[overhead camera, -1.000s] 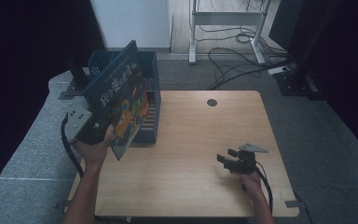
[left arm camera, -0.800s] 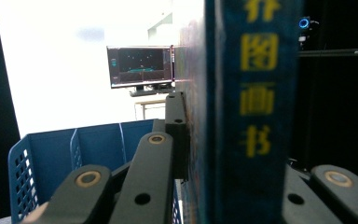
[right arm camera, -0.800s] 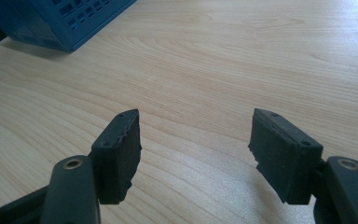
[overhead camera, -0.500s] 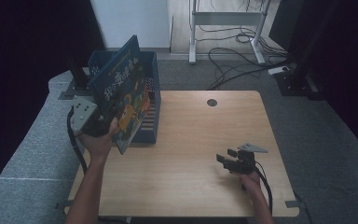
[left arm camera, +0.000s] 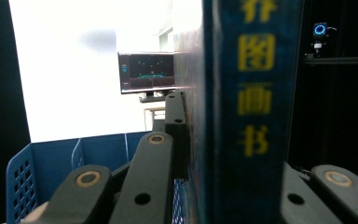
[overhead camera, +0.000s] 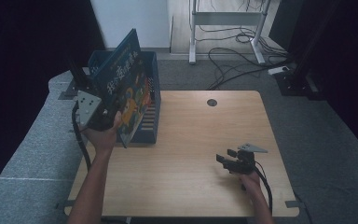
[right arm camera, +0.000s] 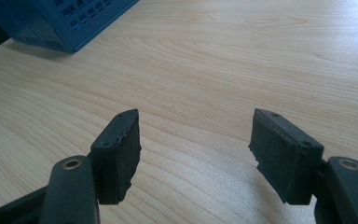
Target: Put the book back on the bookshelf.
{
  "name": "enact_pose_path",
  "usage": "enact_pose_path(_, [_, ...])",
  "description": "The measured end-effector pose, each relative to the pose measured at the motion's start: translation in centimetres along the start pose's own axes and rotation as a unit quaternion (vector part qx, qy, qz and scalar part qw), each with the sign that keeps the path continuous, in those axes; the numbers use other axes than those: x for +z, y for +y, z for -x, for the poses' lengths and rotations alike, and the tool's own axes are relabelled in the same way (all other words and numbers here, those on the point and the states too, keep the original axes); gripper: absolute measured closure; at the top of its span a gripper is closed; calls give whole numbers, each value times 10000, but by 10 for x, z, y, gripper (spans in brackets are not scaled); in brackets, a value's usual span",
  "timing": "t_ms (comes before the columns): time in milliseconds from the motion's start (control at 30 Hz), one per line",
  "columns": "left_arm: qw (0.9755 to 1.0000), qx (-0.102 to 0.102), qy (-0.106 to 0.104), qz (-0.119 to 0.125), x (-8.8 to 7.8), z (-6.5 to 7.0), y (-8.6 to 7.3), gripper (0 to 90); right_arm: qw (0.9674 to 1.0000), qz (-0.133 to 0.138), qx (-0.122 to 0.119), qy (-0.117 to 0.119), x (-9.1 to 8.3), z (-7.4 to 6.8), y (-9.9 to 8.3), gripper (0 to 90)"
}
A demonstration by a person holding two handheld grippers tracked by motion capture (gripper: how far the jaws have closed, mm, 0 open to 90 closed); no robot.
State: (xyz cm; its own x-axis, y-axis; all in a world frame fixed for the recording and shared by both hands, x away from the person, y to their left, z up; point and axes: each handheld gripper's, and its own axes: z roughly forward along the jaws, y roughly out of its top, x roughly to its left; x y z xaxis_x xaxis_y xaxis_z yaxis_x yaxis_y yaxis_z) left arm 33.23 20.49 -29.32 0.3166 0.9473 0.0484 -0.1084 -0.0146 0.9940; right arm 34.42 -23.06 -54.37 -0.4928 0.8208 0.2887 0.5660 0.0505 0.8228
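Left gripper, at 9 o'clock of the counter in the high view: jaws clamped on a large blue picture book, gripped near its lower edge. In the left gripper view the book's spine with yellow characters stands upright between the jaws, one jaw pressed flat against its cover. Book held tilted, top leaning toward 11 o'clock, over the blue crate that sits at the counter's 10 o'clock corner; its lower corner hangs beside the crate's near wall. Cannot tell whether book touches crate. Right gripper at 5 o'clock of the counter, low over the wood, well apart from crate and book. Right gripper view: jaws wide apart, nothing between them, bare wood beneath, crate corner at 11 o'clock. Against a second ago: the book stands higher and more upright, drawn closer over the crate; left hand has shifted slightly toward 12 o'clock. Right gripper unchanged in place and opening.
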Motion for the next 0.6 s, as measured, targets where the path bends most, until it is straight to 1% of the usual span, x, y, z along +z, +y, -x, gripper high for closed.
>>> enact_pose_path(200, [9999, -19, 124, -72, 12, -4, -1, 820, 10000, -23, -34, 10, 1, -1, -1, 322])
enact_pose_path(300, [9998, -22, 182, -74, 16, -5, -4, 820, 10000, -21, -42, 56, 2, -2, -1, 320])
enact_pose_path(333, [9998, -17, 189, -82, 17, -5, -5, 820, 9999, -13, -77, 63, 3, -2, -1, 320])
enact_pose_path(467, [9997, -17, 181, -187, 21, -6, -8, 820, 9999, -56, -72, 56, 3, -3, -2, 319])
enact_pose_path(600, [9996, 8, 198, -223, 25, -7, -12, 820, 9999, -66, -105, 78, 5, -4, -3, 317])
